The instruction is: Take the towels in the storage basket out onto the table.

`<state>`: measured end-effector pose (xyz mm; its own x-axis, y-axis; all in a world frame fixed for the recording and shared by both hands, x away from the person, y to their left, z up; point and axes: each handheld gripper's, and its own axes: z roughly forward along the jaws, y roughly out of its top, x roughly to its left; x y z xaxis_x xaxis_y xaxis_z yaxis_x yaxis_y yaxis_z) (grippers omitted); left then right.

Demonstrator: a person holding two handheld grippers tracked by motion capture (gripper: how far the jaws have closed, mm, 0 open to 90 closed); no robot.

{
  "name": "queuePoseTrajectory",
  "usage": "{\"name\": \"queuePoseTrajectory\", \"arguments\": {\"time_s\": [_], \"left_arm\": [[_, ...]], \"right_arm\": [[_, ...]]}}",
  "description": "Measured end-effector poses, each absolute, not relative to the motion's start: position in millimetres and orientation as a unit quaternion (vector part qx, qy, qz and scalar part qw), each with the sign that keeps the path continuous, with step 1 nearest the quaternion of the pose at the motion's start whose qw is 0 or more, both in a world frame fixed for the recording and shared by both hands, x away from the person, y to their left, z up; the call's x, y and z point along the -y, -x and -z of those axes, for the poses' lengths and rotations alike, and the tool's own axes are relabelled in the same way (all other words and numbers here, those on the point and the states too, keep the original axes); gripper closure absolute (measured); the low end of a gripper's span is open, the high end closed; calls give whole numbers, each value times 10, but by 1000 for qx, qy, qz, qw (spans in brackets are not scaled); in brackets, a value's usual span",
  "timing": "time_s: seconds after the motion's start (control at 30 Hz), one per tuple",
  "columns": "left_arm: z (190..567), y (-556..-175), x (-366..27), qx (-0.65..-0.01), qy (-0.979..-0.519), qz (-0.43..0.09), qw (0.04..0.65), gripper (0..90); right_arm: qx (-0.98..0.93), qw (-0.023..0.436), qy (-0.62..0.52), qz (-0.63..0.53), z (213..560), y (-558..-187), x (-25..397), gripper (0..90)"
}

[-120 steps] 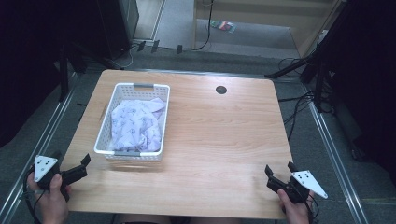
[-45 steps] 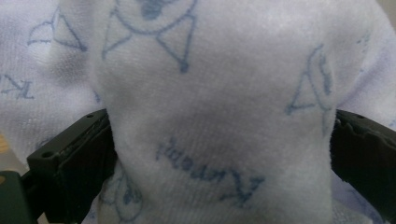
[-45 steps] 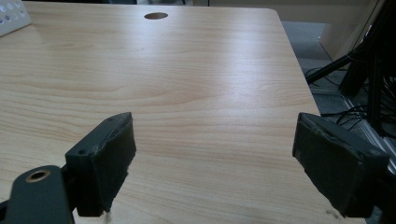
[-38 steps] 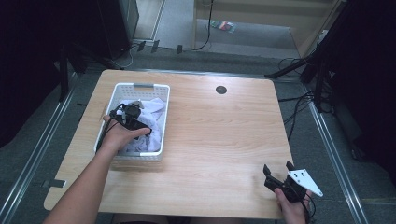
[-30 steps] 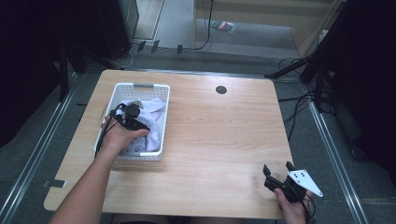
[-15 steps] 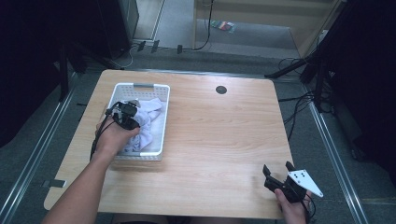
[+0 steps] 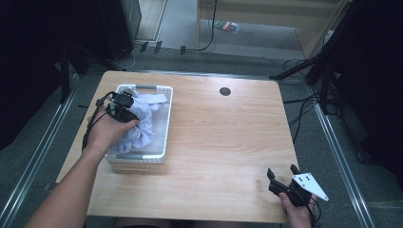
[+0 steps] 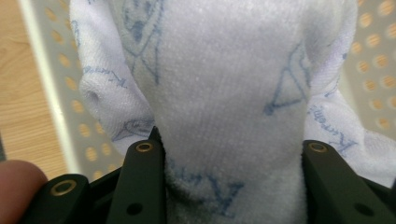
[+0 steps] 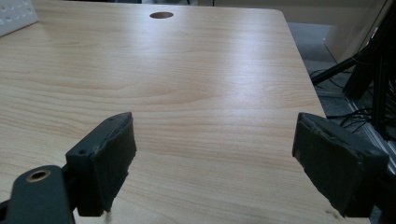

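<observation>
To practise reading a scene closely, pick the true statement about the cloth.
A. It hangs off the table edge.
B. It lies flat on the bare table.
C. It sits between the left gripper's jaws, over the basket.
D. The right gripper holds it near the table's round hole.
C: the left gripper has the white cloth between its jaws over the basket; the right gripper is open over bare table.

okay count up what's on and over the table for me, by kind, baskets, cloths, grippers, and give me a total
Baskets: 1, the white perforated basket.
Cloths: 1 visible, a white printed cloth bunched in the basket; I cannot tell whether more lie under it.
Grippers: 2, the left gripper and the right gripper.
Total: 4
</observation>
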<state>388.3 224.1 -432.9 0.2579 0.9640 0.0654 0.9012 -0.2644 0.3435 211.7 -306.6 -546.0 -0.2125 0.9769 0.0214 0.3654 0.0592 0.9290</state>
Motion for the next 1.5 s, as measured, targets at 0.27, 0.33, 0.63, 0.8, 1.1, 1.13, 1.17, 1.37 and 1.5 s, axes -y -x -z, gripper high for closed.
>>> {"name": "queuePoseTrajectory", "arguments": {"time_s": [0.27,0.33,0.63,0.8,1.1,1.13,1.17,1.37,1.5], "left_arm": [[4000,-3860,-2285,-593,-783,-138,131,601],[3912,-3859,-2283,-589,-783,-144,139,600],[3758,-3847,-2192,-579,-789,-143,148,598],[3697,-3846,-2061,-567,-798,-143,144,596],[3644,-3872,-1779,-548,-812,-137,150,593],[3639,-3877,-1747,-544,-814,-134,150,593],[3635,-3881,-1711,-542,-815,-134,151,592],[3629,-3904,-1481,-530,-823,-136,156,591],[3646,-3939,-1337,-523,-826,-132,162,589]], "right_arm": [[-640,344,-524,-445,5460,-2117,3070,114],[-641,345,-522,-444,5460,-2115,3068,82],[-646,347,-515,-444,5461,-2110,3062,46],[-668,340,-495,-438,5462,-2109,3029,20],[-658,347,-499,-444,5462,-2094,3036,35],[-658,346,-500,-444,5461,-2095,3037,36],[-658,345,-500,-445,5461,-2096,3039,35],[-658,343,-500,-447,5462,-2097,3042,41],[-657,342,-501,-448,5461,-2097,3045,41]]}}
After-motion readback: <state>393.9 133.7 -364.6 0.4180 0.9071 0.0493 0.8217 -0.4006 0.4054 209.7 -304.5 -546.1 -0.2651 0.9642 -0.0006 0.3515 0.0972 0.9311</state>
